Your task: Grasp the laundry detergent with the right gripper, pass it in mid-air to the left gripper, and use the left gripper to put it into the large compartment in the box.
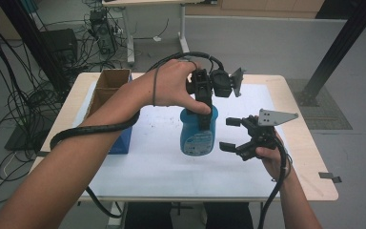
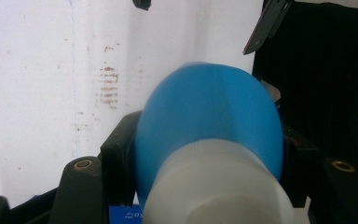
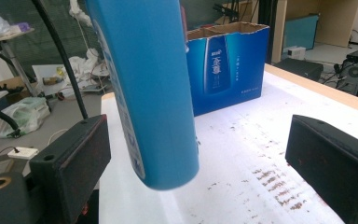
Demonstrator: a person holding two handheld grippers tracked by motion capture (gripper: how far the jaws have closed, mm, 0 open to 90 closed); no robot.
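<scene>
While the blue box [image 1: 116,107] stood at the table's [image 1: 310,157] left edge, the left gripper [image 1: 204,112] was clamped on the blue bottle [image 1: 198,133], hanging above the white sheet [image 1: 162,162]; just right, the right gripper [image 1: 232,134] gaped wide, empty.

We're in a lab/workshop: loose cables [image 1: 9,95] across the grey floor left of the tool, a PC tower [image 1: 101,31] beyond it, black frame posts [image 1: 343,45] off to its right, plain tabletop [image 1: 310,157] below.
</scene>
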